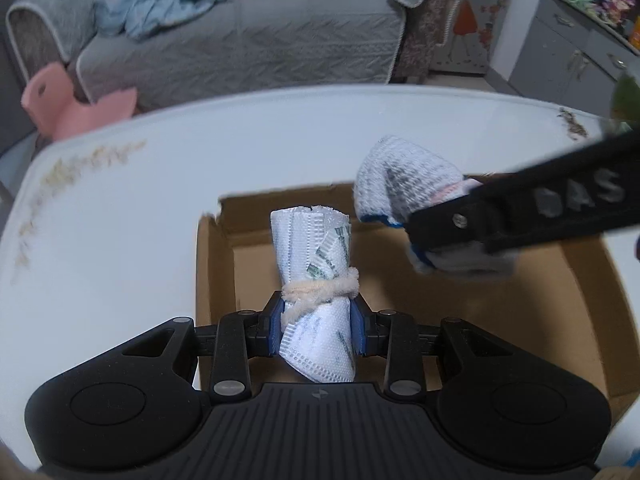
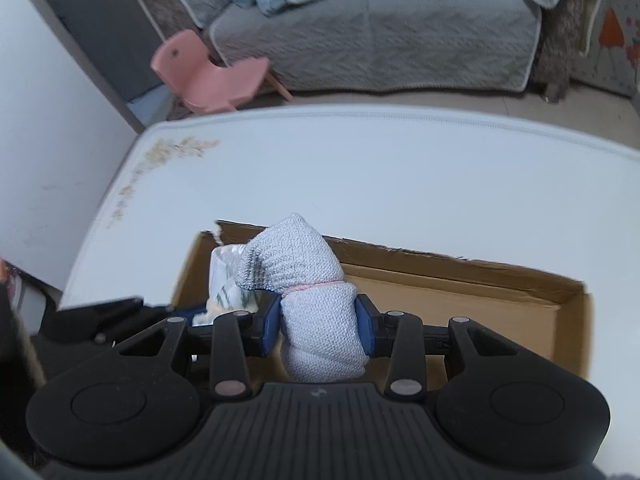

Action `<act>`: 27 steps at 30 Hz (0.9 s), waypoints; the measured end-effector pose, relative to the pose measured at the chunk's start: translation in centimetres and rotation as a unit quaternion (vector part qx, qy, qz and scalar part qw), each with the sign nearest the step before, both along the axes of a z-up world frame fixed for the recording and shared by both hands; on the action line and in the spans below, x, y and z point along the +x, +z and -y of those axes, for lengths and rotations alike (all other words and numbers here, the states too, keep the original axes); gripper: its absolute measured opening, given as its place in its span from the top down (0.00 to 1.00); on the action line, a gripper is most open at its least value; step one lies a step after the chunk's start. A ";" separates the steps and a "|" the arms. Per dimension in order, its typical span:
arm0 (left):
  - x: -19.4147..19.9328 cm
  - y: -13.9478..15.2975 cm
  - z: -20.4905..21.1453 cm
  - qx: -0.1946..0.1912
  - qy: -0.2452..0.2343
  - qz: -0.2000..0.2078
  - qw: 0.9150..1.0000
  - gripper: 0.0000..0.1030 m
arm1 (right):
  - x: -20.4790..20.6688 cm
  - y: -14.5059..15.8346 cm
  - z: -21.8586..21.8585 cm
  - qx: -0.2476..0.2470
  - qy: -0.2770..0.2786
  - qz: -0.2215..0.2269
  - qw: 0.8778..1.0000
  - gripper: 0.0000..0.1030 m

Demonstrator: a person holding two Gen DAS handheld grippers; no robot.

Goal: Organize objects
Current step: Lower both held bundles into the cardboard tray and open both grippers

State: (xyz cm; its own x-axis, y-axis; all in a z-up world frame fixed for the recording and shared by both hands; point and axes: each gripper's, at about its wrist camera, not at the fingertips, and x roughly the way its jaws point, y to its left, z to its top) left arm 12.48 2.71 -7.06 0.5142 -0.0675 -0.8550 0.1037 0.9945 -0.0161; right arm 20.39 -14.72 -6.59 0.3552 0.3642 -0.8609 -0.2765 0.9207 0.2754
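Note:
My left gripper (image 1: 318, 328) is shut on a rolled white face-mask bundle (image 1: 314, 248) tied with a beige fuzzy cord, held upright over the open cardboard box (image 1: 216, 264). My right gripper (image 2: 318, 328) is shut on a rolled grey knitted glove (image 2: 304, 280) bound with a thin pink band, also above the cardboard box (image 2: 480, 280). In the left wrist view the knitted glove (image 1: 396, 176) and the right gripper (image 1: 432, 236) come in from the right, over the box. In the right wrist view the mask bundle (image 2: 224, 276) shows just left of the glove.
The box lies on a white table (image 1: 160, 200) with a floral print at its left corner. Beyond the table stand a grey sofa (image 2: 380, 28) with blue and pink clothes, a small pink chair (image 2: 208, 76), and grey cabinets (image 1: 572, 52) at the right.

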 end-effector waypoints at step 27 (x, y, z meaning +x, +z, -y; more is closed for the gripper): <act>-1.5 1.0 0.1 0.035 0.010 0.016 0.999 0.27 | 0.0 -0.3 -0.1 0.004 -0.030 -0.015 0.999 0.48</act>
